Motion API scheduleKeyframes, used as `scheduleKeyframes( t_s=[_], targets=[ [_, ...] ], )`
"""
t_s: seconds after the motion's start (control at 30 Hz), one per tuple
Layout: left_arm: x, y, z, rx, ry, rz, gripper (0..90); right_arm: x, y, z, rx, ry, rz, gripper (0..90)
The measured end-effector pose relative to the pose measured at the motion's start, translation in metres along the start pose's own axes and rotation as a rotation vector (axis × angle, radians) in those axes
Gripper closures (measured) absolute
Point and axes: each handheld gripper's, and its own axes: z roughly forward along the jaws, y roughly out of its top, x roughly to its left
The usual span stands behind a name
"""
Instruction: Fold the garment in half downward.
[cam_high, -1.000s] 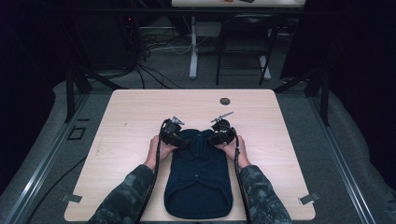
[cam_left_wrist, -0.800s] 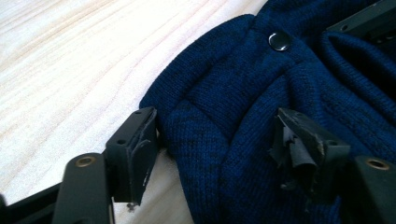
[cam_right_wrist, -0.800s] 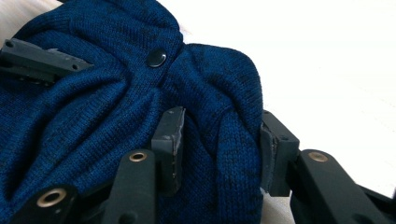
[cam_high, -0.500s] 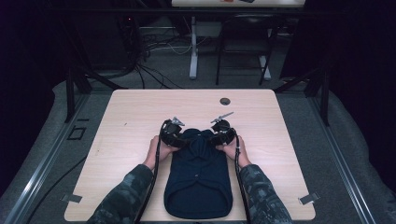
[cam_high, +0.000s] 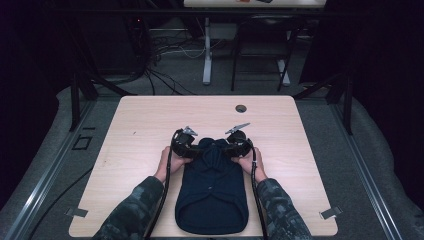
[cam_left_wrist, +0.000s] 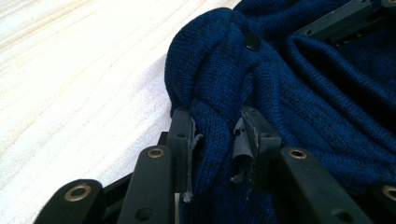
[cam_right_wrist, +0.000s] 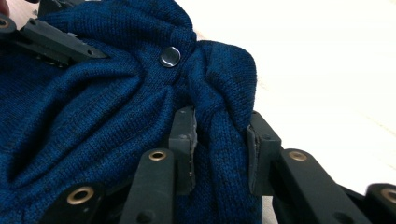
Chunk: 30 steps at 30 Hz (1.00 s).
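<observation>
Pale wood bench (cam_high: 150, 125) carries a dark blue sweater (cam_high: 212, 200) lying flat. Your left claw (cam_left_wrist: 217, 140) and right claw (cam_right_wrist: 219, 140) have just been closing and now clamp bunched knit at its far corners; the body trails back behind them. Lift both evenly, keeping the folds pinched.

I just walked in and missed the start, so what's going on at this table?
A person at a wooden table works a dark blue knitted garment with a gripper in each hand. The left gripper and the right gripper have just been closing, and each now pinches a fold of the knit at the garment's far end, one on either side. The rest of the garment lies flat toward the person. A snap button sits near the bunched fabric.
</observation>
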Motion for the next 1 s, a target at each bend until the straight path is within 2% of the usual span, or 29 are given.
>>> scheduleKeyframes(
  t_s=[0.1, 0.2, 0.37, 0.53, 0.77, 0.93, 1.0],
  targets=[
    [0.002, -0.001, -0.001, -0.012, -0.017, -0.018, 69.8, 0.002, -0.001, -0.002, -0.02, -0.011, -0.005, 69.2],
    [0.002, 0.0, -0.004, -0.021, -0.021, -0.015, 69.9, 0.002, -0.002, -0.007, -0.046, -0.014, -0.012, 69.3],
    [-0.004, 0.005, -0.017, -0.063, -0.012, 0.017, 69.9, 0.006, 0.0, -0.021, -0.091, -0.027, -0.053, 69.1],
    [-0.011, 0.011, -0.031, -0.086, 0.008, 0.06, 70.2, 0.011, 0.004, -0.037, -0.125, -0.046, -0.091, 69.0],
    [-0.016, 0.015, -0.043, -0.13, 0.012, 0.083, 70.2, 0.016, 0.007, -0.051, -0.164, -0.075, -0.154, 68.9],
    [-0.021, 0.019, -0.051, -0.163, 0.035, 0.107, 70.2, 0.017, 0.008, -0.061, -0.199, -0.092, -0.178, 68.9],
    [-0.022, 0.02, -0.056, -0.187, 0.036, 0.109, 70.0, 0.019, 0.009, -0.065, -0.223, -0.099, -0.173, 68.7]
  ],
)
